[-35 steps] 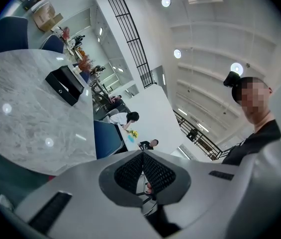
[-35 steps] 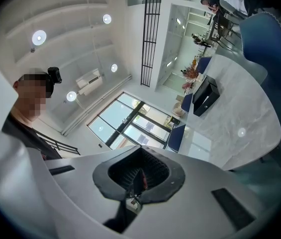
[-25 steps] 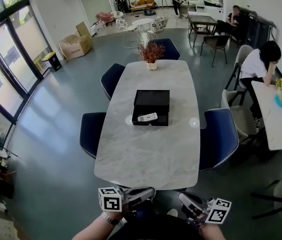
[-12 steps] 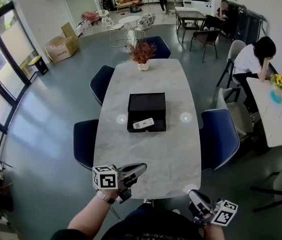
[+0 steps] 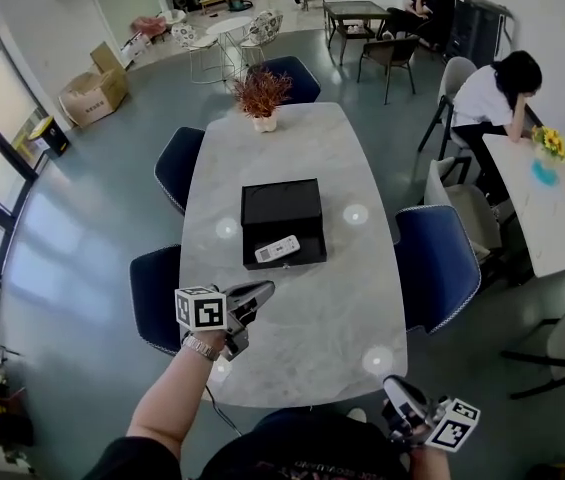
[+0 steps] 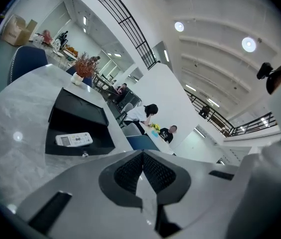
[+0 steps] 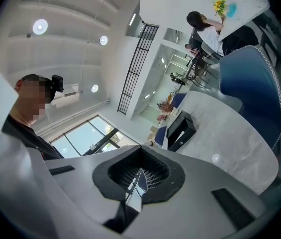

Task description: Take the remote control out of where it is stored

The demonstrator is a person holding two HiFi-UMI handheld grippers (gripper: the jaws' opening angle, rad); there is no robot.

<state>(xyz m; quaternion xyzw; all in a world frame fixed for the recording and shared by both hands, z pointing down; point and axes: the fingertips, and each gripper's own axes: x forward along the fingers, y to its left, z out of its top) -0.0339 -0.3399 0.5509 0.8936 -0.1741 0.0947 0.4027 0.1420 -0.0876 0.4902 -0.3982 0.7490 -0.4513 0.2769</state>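
A white remote control [image 5: 277, 249] [image 6: 74, 140] lies in the open front drawer of a black box [image 5: 280, 209] [image 6: 77, 115] [image 7: 181, 129] in the middle of a long marble table [image 5: 302, 308]. My left gripper [image 5: 259, 293] is shut and empty, held over the table's near left part, a short way short of the box's front. At the bottom right, below the table's near edge, my right gripper [image 5: 394, 389] is also shut with nothing in it. In the right gripper view the box is small and far off.
A small plant pot [image 5: 262, 95] stands at the table's far end. Blue chairs [image 5: 437, 263] ring the table. A person [image 5: 487, 93] sits at a second table [image 5: 547, 193] on the right. Cardboard boxes [image 5: 92, 90] lie on the floor at back left.
My left gripper has moved up from below the table's near edge to over the table, toward the box. The head view has come closer to the table. The right gripper stayed low.
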